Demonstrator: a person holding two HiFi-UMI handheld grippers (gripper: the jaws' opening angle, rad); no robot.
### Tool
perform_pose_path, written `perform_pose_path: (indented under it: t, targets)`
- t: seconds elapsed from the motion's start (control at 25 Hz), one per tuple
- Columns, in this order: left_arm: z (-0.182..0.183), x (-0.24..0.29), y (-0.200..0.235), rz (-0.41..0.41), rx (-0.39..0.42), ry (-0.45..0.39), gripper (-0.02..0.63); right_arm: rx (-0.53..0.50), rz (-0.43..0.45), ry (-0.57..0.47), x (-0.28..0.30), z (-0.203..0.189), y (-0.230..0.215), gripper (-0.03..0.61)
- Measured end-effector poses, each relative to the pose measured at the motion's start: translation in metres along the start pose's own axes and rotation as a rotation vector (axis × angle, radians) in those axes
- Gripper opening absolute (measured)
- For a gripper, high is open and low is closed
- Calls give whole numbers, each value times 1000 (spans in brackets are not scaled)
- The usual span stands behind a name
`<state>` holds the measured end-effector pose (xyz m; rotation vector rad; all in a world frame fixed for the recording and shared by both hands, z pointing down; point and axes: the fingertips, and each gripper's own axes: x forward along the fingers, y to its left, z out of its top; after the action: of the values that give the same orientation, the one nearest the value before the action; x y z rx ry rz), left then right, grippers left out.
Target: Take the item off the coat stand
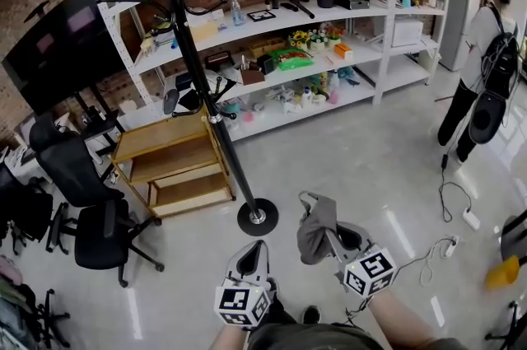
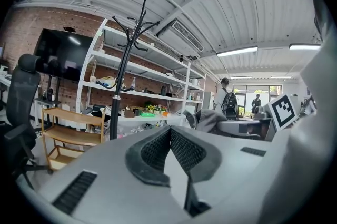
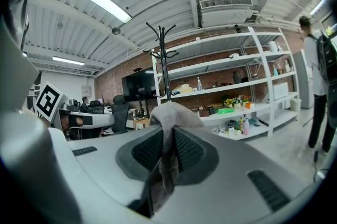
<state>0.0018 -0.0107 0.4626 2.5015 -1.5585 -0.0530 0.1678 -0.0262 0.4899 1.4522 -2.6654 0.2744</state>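
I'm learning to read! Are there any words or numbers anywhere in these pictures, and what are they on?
No words or numbers can be read anywhere.
One marker cube and the other marker cube: black-and-white square patterns only, no letters.
Bottle and green packet on the white shelves: any labels are too small and blurred to read.
Television: dark screen, no text showing.

Floor (image 1: 354,151) open centre-right; coat stand (image 1: 198,68) blocks centre-left, wooden rack (image 1: 173,163) and office chair (image 1: 90,208) crowd left, cables (image 1: 449,204) lower right, person (image 1: 486,52) right edge
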Motion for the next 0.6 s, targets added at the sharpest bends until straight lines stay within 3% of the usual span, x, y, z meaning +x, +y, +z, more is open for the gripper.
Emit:
perform_pose_path:
  t: [0.6]
  targets:
    - [5,10,14,-31,-1,15,8,11,-26,6,14,2,3,48]
